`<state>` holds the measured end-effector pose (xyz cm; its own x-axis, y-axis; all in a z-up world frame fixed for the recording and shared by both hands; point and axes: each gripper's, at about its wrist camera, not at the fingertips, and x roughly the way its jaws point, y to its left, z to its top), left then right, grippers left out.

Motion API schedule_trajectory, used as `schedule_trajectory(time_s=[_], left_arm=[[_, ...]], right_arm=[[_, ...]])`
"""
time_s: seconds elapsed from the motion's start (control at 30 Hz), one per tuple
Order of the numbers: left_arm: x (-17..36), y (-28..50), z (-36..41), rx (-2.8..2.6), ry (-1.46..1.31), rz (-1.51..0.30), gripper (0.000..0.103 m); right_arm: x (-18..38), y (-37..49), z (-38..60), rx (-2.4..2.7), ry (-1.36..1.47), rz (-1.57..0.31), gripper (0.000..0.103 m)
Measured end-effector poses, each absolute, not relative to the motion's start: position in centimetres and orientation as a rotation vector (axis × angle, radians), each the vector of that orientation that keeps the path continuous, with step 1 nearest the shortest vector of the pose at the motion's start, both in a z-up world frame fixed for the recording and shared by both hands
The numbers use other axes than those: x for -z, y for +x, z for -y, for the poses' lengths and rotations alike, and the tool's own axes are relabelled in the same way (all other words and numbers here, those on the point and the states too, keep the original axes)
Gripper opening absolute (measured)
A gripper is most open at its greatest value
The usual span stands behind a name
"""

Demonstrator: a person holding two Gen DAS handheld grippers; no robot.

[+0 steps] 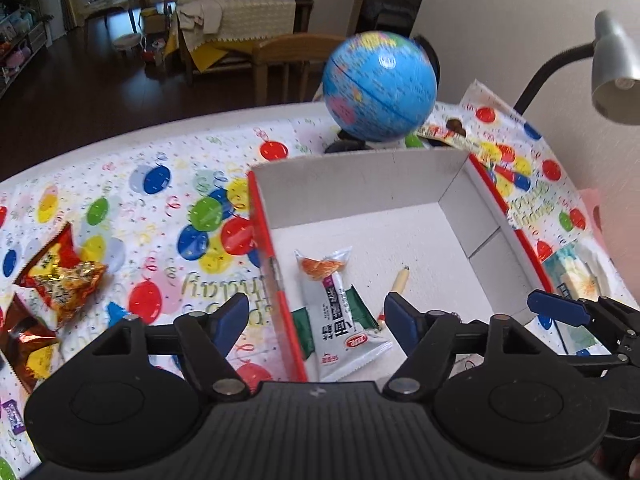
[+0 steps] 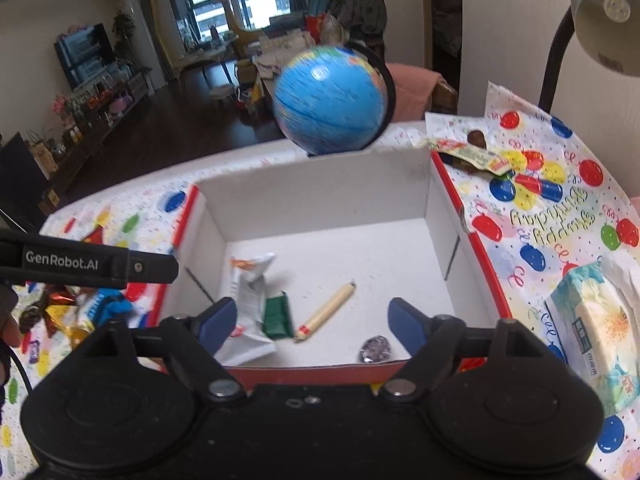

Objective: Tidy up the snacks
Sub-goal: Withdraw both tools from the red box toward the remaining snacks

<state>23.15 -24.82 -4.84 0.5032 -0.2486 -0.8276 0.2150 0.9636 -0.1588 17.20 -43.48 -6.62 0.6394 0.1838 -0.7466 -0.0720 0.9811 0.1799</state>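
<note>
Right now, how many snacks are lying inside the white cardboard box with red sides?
4 in the white cardboard box: a long white packet at left, a green wrapper beside it, a beige stick in the middle, and a round purple foil sweet near the front. The grippers may hide more.

- Left wrist view is looking steeply down from close above the box's [image 1: 360, 184] left wall.
- Right wrist view is facing its near wall; both are sharing the box and the globe [image 2: 330, 100] at twelve o'clock.

Left gripper [image 1: 314, 320] jaws wide apart, nothing between the pads, over the left wall of the red-edged white cardboard box [image 1: 456, 200]. White snack sachet [image 1: 340, 320] and cream stick-shaped snack [image 1: 400, 280] lie inside. Red-gold foil packets [image 1: 56, 280] at left edge. Blue globe [image 1: 380, 84] upper centre.
</note>
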Motion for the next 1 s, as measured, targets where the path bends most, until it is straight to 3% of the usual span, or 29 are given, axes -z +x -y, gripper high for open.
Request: schedule_trajectory(time_s=[0.17, 1.0], left_arm=[[3.8, 21.1, 22.3, 0.272, -0.053, -0.965, 0.078], [2.5, 12.2, 4.3, 0.143, -0.197, -0.9, 0.079]], right_arm=[[4.9, 15.7, 41.6, -0.154, 0.142, -0.812, 0.101], [3.2, 10.6, 27.8, -0.278, 0.15, -0.768, 0.103]])
